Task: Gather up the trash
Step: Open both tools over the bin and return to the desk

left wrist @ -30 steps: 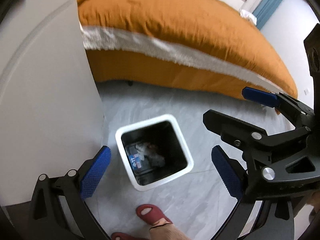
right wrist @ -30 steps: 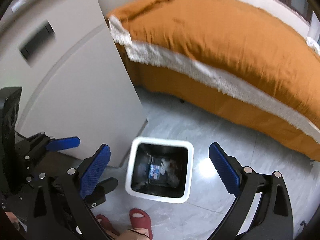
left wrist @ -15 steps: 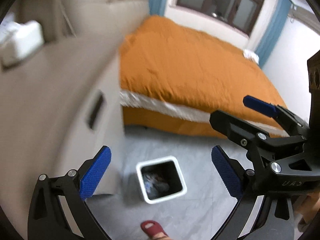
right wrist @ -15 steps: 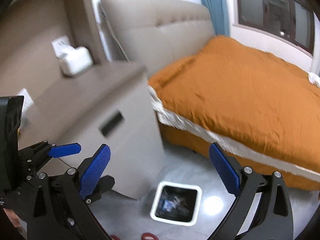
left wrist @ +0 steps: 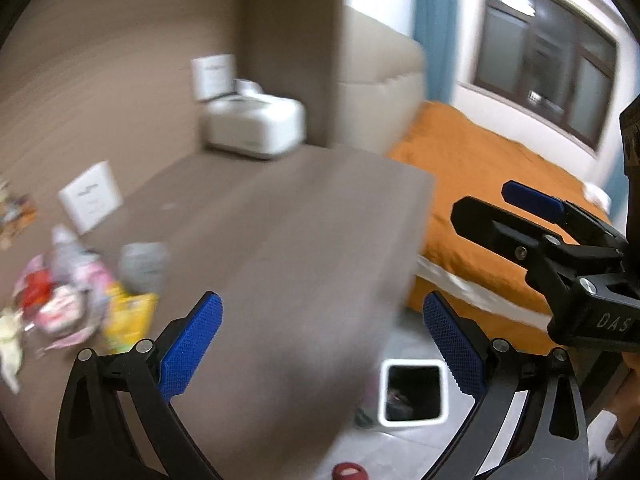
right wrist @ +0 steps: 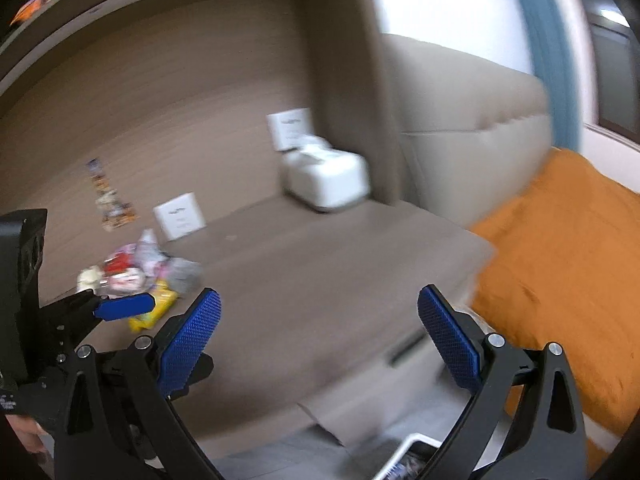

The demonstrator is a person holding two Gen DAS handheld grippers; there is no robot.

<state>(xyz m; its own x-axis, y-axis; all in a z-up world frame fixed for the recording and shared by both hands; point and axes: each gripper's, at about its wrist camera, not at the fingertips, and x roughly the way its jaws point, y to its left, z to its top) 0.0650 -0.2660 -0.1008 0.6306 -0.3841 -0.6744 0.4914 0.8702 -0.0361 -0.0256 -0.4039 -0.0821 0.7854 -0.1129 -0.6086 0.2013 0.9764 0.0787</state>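
On nightstand point(left wrist: 280, 240): trash pile point(left wrist: 80, 296) left, tissue box point(left wrist: 256, 124) behind.

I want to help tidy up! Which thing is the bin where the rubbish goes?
Find the big bed with the orange blanket, then the brown bedside cabinet next to it. On the grey floor at the cabinet's foot stands the trash bin. It is the only square white container with an open, dark inside.
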